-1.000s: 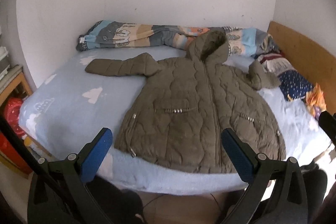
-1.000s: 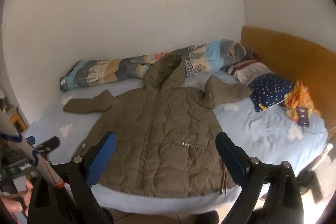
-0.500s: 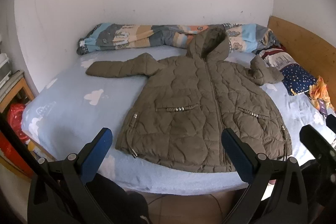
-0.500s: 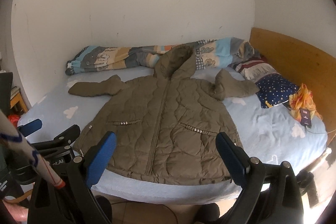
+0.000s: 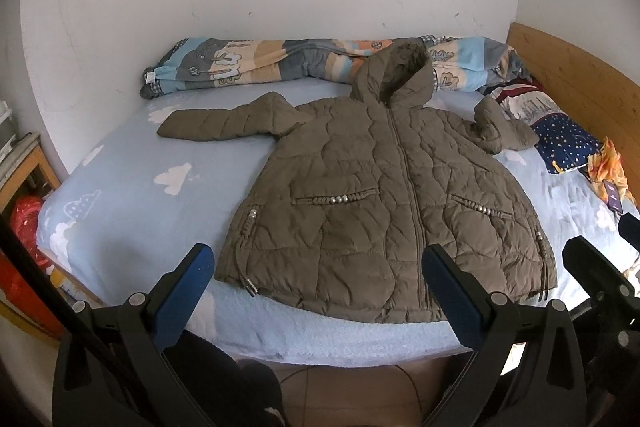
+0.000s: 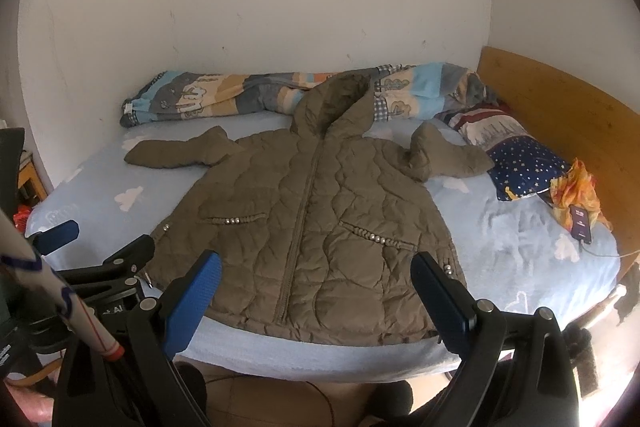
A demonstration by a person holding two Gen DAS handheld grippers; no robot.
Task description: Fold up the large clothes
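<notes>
on fleecy blue bed, quilted olive hooded jacket, both grippers wide, empty

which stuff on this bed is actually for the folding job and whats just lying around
For the job:
- olive quilted jacket, spread flat, zipped, hood up
- left tongs, open, empty
- right tongs, open, empty

Just lying about:
- rolled patterned duvet by the wall
- starry navy pillow
- striped pillow
- phone on its cable
- orange cloth
- cloud bedsheet
</notes>
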